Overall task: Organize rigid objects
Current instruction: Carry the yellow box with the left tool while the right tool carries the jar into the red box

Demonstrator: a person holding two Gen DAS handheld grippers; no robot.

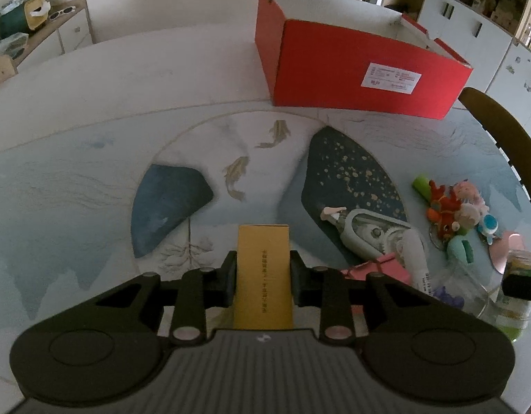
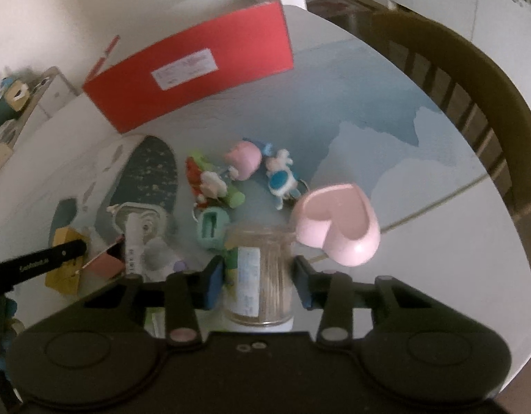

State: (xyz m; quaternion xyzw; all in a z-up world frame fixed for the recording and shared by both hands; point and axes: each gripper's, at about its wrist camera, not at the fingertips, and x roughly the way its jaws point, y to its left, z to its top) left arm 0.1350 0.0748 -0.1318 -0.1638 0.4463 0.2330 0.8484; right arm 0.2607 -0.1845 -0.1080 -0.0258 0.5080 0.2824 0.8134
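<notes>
The left tongs (image 1: 263, 272) are closed on a flat yellow box (image 1: 263, 276): both black pads press against its long sides, and the box stands out ahead between them, over the painted bench (image 1: 93, 172). The same yellow box (image 2: 67, 262) shows at the left edge of the right wrist view, with the tip of a black finger across it.

The right tongs (image 2: 255, 281) have a clear plastic jar (image 2: 262, 276) between their blue-faced pads. The left pad lies against the jar's side; the right pad sits just beside it, and the blur does not let me tell whether it truly presses.

Just beside the jar, to its right, lies a pink heart-shaped dish (image 2: 338, 224). Beyond the jar is a cluster of small toys: a mint-green pencil sharpener (image 2: 212, 224), a pink round figure (image 2: 243, 158), a blue and white figure (image 2: 282, 176), and a red and green figure (image 2: 210, 183). To the left of these lie a white tube (image 2: 132, 245) and a small pink box (image 2: 105, 262), close together.

An open red box (image 1: 362, 72) with a white label stands at the far side of the bench, well apart from the toys. A dark wooden chair (image 2: 472, 103) curves round the bench's right edge
</notes>
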